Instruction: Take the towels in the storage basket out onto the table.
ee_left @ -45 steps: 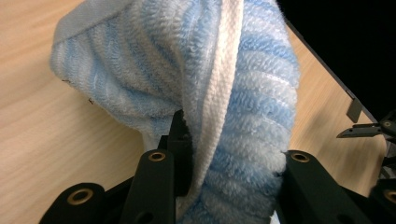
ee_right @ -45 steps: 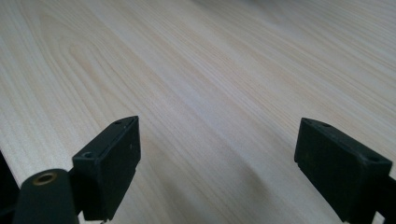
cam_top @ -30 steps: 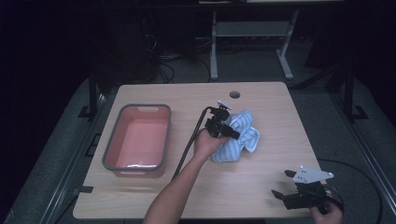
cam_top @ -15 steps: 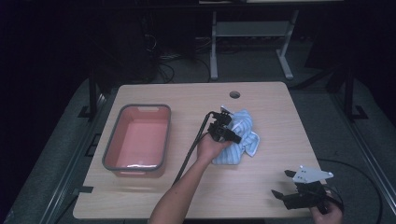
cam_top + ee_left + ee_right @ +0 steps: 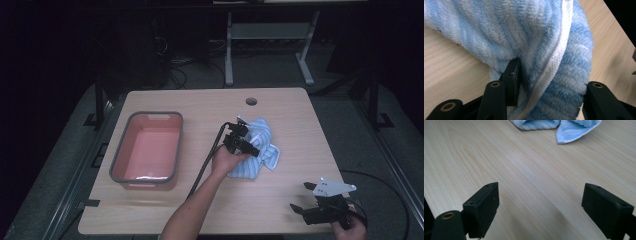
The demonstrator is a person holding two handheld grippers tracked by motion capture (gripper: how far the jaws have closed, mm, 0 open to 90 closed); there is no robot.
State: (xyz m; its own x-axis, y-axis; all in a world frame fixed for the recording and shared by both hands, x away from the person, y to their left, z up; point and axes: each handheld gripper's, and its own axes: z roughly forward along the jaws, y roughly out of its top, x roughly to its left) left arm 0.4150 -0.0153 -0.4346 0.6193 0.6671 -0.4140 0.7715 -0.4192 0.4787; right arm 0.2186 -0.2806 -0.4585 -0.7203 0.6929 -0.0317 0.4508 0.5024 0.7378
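Since nothing sits between its jaws, the right gripper hovers spread wide over bare wood at the near right corner of the table, well apart from the cloth. Farther in, mid-table, lies the blue striped towel, crumpled in a loose heap. The left gripper is pushed into it, jaws spread around a thick fold with a white hem running through; not pinched shut yet. Judgement: terry cloth is light, soft, limp, grippy, not fragile; it will sag and unfold when lifted. Best hold is a bunched fold or the hem edge, deep in the jaws. Beyond to the left, a pink bin stands empty.
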